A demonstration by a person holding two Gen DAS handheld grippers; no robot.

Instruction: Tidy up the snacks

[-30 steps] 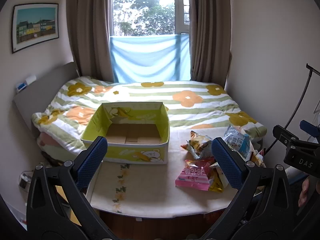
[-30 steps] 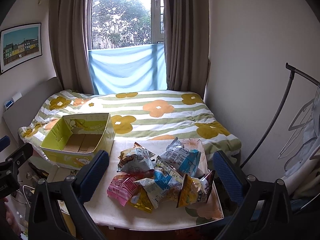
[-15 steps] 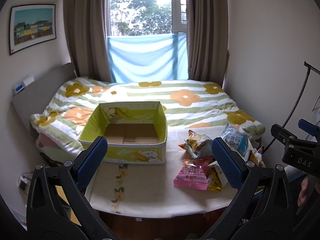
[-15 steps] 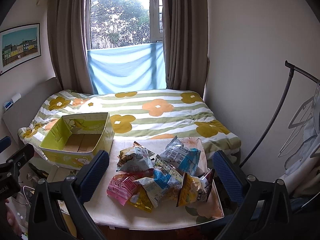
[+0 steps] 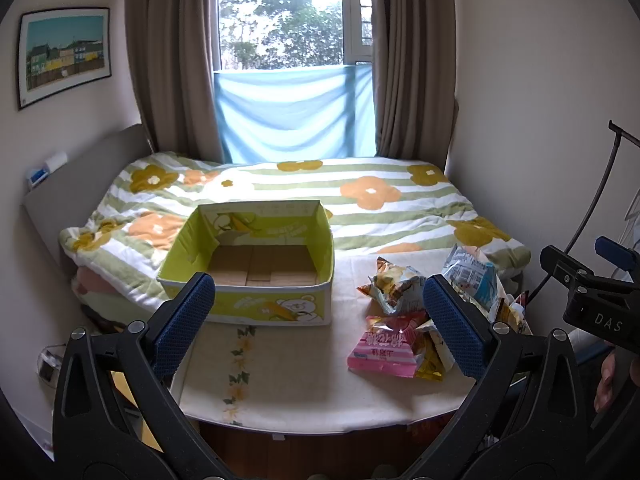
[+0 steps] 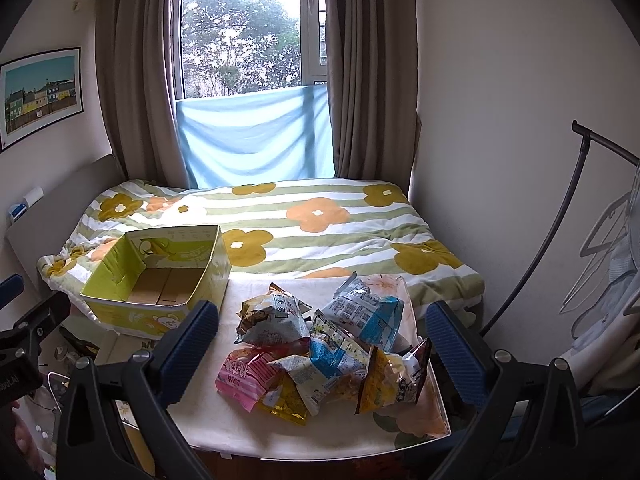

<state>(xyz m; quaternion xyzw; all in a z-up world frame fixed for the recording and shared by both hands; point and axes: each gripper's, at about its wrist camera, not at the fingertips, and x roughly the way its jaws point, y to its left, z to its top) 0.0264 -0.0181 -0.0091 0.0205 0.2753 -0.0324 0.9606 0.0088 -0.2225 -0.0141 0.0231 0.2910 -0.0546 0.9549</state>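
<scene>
A pile of several snack bags [image 6: 320, 356] lies on the right of a small cloth-covered table [image 6: 224, 420]; a pink bag [image 5: 384, 348] is at its near left. An empty yellow-green cardboard box [image 5: 256, 268] stands open on the table's left; it also shows in the right wrist view [image 6: 160, 276]. My left gripper [image 5: 318, 320] is open and empty, held above the table's near edge in front of the box. My right gripper [image 6: 320, 344] is open and empty, held near the snack pile.
A bed with a striped flower quilt [image 5: 360, 200] lies behind the table. A window with brown curtains [image 5: 168, 60] is at the back. A dark clothes rack [image 6: 560, 216] with hangers stands at the right wall. A framed picture [image 5: 64, 52] hangs on the left wall.
Both views have shifted only slightly; the grippers have drifted a little and stay open. The snacks and box have not moved.
</scene>
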